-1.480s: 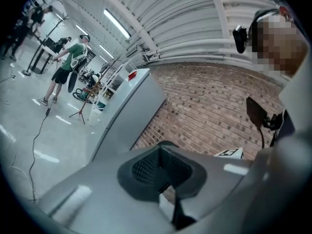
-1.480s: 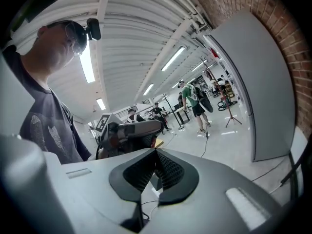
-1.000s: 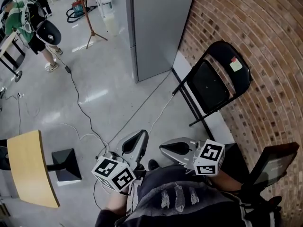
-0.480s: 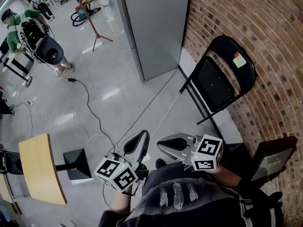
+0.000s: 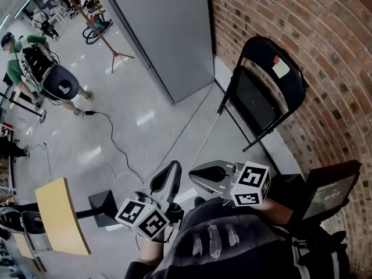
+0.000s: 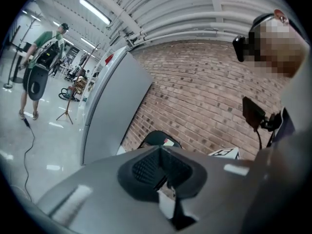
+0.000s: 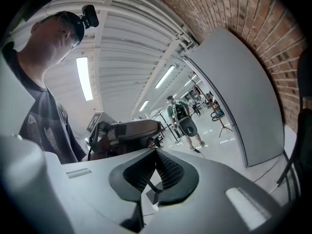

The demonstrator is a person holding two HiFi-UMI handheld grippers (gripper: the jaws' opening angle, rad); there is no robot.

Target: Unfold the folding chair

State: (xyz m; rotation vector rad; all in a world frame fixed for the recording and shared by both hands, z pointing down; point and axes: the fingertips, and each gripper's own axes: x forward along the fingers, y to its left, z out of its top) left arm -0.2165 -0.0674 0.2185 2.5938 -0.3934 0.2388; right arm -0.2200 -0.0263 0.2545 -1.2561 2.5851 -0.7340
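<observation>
Chair (image 5: 258, 100) nearer, against wall (image 5: 325, 39), open floor (image 5: 163, 127) before.

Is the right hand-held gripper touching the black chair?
Apart. The head view shows floor between the right hand-held gripper and the folding chair by the brick wall.

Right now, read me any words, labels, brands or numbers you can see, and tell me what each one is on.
No text can be read in any view.
On the chair, a sticker: too small to read.
On the screen at the right: faint marks, too blurred to read.
On the cubes of the left gripper and right gripper: square patterns only, no letters or numbers.
</observation>
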